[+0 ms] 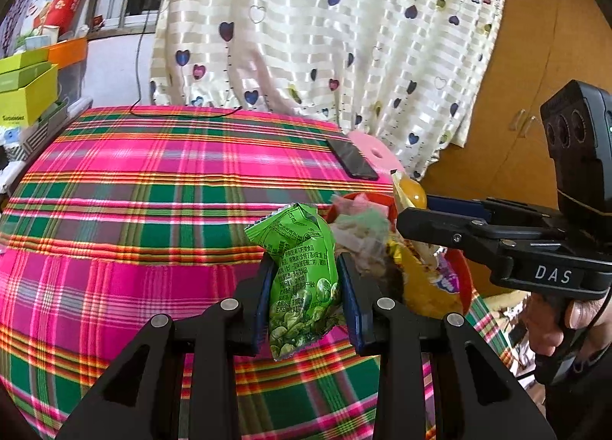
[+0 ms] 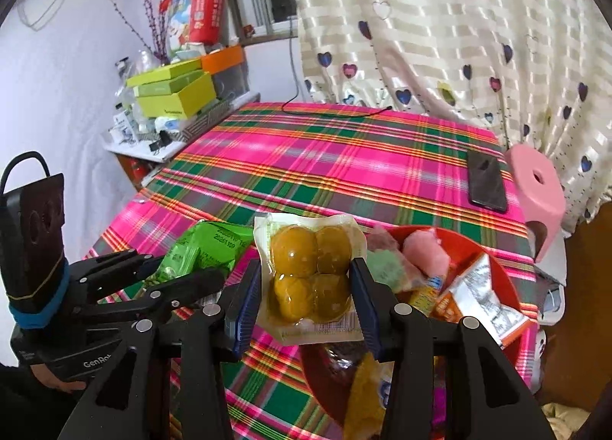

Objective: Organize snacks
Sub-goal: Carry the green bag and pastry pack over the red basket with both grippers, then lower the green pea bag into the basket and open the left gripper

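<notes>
1. Left gripper (image 1: 304,287) jaws clamped on green pea snack packet (image 1: 302,279), held above plaid tablecloth (image 1: 134,210), just beside red bowl (image 2: 505,279).
2. Right gripper (image 2: 306,287) jaws clamped on vacuum pack of four yellow balls (image 2: 310,271), held over the bowl's near-left rim.
3. Risk: both packs are slick film and pinched mid-body, so they could slip or swing; grippers are close, so a collision is likely.
4. Risk: the bowl sits near the table edge, and a knock could tip the wrapped snacks (image 2: 474,294) out.
5. Hidden: bowl bottom, pack labels unreadable, destination for the snacks not visible.
</notes>
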Available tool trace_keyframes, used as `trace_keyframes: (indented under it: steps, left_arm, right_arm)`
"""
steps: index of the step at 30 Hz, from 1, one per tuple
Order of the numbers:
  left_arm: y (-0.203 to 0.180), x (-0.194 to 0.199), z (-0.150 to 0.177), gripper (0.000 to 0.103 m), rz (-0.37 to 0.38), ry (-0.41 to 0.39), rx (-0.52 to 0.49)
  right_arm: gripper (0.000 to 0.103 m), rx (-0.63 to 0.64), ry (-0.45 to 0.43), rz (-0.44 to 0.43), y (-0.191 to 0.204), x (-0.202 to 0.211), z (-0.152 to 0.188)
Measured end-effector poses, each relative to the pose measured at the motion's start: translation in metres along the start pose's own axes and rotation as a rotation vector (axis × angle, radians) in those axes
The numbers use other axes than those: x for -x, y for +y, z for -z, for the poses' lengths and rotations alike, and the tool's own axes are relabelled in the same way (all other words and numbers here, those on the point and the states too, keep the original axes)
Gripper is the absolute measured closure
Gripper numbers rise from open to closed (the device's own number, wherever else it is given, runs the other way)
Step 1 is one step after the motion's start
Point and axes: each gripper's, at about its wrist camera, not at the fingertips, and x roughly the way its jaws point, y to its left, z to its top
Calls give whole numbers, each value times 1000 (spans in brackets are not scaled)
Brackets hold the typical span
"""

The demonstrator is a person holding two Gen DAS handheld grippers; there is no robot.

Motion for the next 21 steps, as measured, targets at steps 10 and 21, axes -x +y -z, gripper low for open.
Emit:
trace_keyframes:
  steps: [10, 21]
  left_arm:
    - [-35, -20, 1, 69, 80, 38, -66]
    - [-60, -57, 4, 69, 135, 104, -98]
  right_arm:
    - [59, -91, -25, 68, -43, 25, 17]
    - [59, -159, -12, 101, -79, 33, 38]
